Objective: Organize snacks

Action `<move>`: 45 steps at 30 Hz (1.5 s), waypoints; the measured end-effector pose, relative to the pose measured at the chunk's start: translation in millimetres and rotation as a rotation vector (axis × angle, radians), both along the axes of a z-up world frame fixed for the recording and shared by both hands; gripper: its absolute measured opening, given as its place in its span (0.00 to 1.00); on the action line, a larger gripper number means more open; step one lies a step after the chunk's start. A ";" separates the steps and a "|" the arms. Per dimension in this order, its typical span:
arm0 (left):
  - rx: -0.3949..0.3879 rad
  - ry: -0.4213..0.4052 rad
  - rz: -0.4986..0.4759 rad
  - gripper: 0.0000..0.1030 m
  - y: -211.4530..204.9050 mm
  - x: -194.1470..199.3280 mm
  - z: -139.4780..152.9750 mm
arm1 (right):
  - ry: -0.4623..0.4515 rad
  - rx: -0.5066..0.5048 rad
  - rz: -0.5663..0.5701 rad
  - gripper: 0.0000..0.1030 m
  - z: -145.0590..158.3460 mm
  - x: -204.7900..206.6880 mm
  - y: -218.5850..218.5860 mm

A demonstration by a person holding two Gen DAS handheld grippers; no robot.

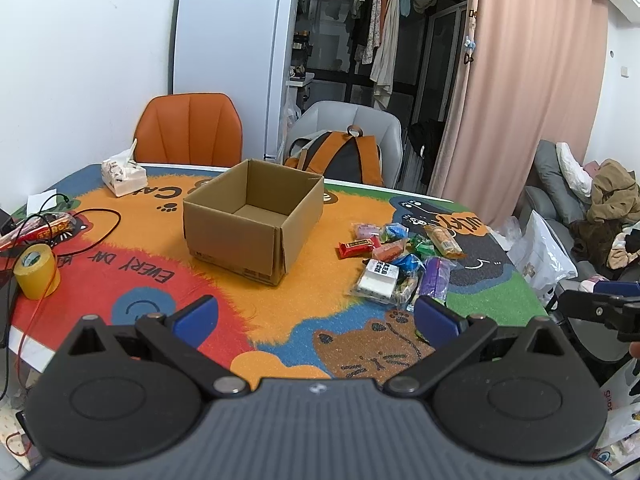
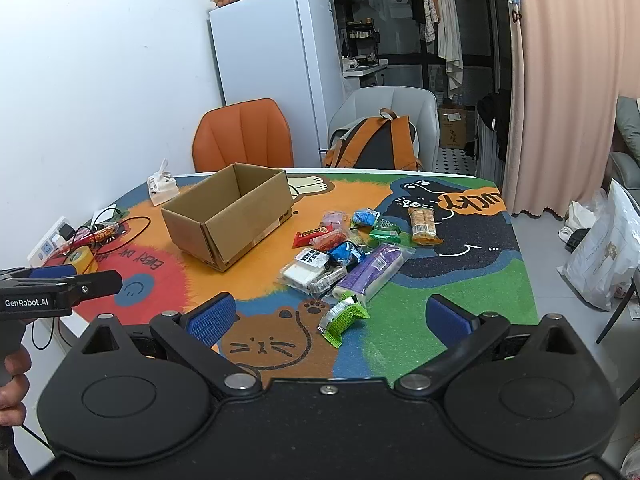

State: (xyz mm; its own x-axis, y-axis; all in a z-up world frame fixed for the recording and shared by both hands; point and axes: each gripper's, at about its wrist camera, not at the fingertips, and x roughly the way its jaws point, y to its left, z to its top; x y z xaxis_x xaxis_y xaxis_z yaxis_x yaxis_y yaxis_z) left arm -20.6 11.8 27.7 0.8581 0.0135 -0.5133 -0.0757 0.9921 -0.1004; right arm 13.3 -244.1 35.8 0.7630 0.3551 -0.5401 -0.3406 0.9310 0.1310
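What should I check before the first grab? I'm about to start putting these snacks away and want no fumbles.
1. Cardboard box upright with its top open: ok.
2. Box interior free of anything: ok for the part that shows; the near corner is hidden.
3. Right gripper open and holding nothing: ok.
4. Left gripper open and holding nothing: ok.
5. Green snack packet lies alone on the mat, apart from the pile and nearest the right gripper: ok.
6. Purple packet free to lift: not ok, it overlaps other packets in the pile.
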 end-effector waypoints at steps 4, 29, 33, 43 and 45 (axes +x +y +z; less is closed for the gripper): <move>-0.003 -0.001 -0.004 1.00 -0.1 1.0 -0.4 | 0.007 -0.003 -0.004 1.00 -0.9 0.4 1.1; -0.009 -0.011 -0.003 1.00 -1.5 1.5 -4.4 | 0.012 0.000 0.006 1.00 -9.8 2.7 1.3; -0.008 -0.015 0.000 1.00 -3.0 2.5 -7.7 | 0.003 0.000 0.014 1.00 -13.1 3.8 1.4; -0.076 -0.039 -0.019 1.00 -2.6 13.2 -27.3 | -0.010 0.052 0.064 1.00 -34.2 11.6 0.0; -0.094 -0.050 -0.017 1.00 -1.2 15.7 -31.9 | -0.004 0.059 0.068 1.00 -40.0 13.7 -0.2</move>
